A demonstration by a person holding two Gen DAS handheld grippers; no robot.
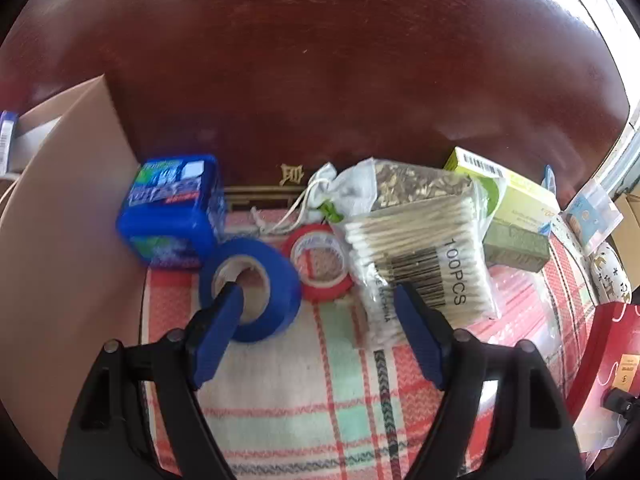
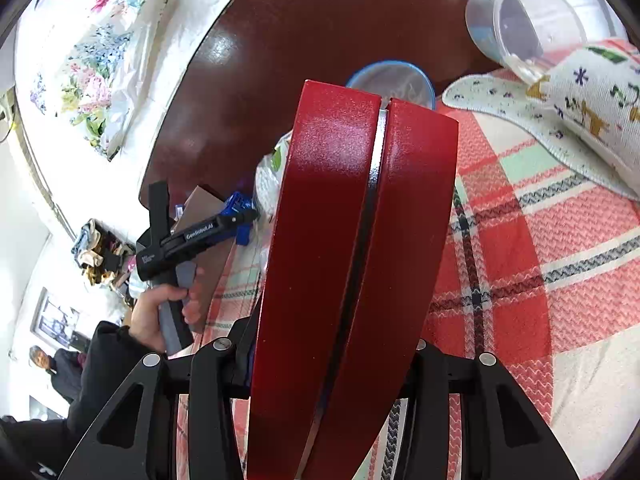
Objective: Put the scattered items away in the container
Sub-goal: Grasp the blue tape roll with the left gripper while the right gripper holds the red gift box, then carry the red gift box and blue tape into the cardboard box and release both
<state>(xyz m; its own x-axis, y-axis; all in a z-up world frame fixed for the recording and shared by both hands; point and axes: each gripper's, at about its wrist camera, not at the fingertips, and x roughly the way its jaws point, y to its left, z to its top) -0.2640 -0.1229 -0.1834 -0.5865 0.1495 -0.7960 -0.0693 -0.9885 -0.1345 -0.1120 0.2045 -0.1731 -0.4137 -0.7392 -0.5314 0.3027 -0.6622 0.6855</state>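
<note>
My left gripper (image 1: 320,300) is open and empty, low over the plaid cloth (image 1: 288,392). Its left fingertip (image 1: 230,300) overlaps the hole of a blue tape roll (image 1: 252,288); its right fingertip (image 1: 408,300) is over a bag of cotton swabs (image 1: 424,264). A red tape roll (image 1: 320,260), a blue box (image 1: 172,212), a drawstring pouch (image 1: 360,188) and a green box (image 1: 516,216) lie just beyond. A cardboard box (image 1: 60,240) stands at the left. My right gripper is shut on a red box (image 2: 360,240), which hides its fingertips and fills the right wrist view.
The dark red table (image 1: 320,80) extends beyond the cloth. In the right wrist view a clear plastic jar (image 2: 520,24) lies tipped, next to a patterned fabric piece (image 2: 560,112) and a blue-rimmed lid (image 2: 392,80). The left gripper (image 2: 236,220) and hand show at the left.
</note>
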